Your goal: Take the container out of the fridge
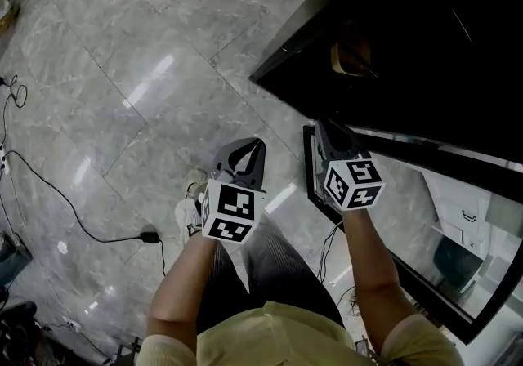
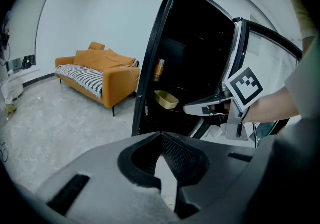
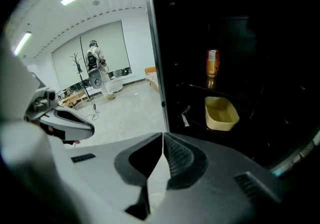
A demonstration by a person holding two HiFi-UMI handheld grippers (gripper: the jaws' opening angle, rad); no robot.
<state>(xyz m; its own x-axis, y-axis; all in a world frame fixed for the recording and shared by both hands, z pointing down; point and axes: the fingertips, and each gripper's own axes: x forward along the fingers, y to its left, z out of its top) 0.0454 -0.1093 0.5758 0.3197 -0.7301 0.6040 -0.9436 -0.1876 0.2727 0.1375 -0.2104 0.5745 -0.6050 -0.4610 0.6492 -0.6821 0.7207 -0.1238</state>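
A pale yellow container (image 3: 220, 113) rests on a shelf inside the dark, open fridge (image 3: 260, 28), below an orange can (image 3: 213, 64). The left gripper view shows the container (image 2: 166, 99) too, and the head view shows only a sliver of it (image 1: 351, 58). My right gripper (image 3: 163, 135) is shut and empty, pointing at the fridge's front edge, well short of the shelf. It hovers by the door's inner edge (image 1: 321, 123). My left gripper (image 1: 258, 144) is shut and empty, held over the floor left of the fridge. Its jaws (image 2: 161, 135) meet at the tip.
The fridge's glass door (image 1: 425, 217) stands open at my right. An orange sofa (image 2: 100, 75) sits against the far wall. Cables (image 1: 73, 209) run over the grey tiled floor at left. A person (image 3: 94, 65) stands far back in the room.
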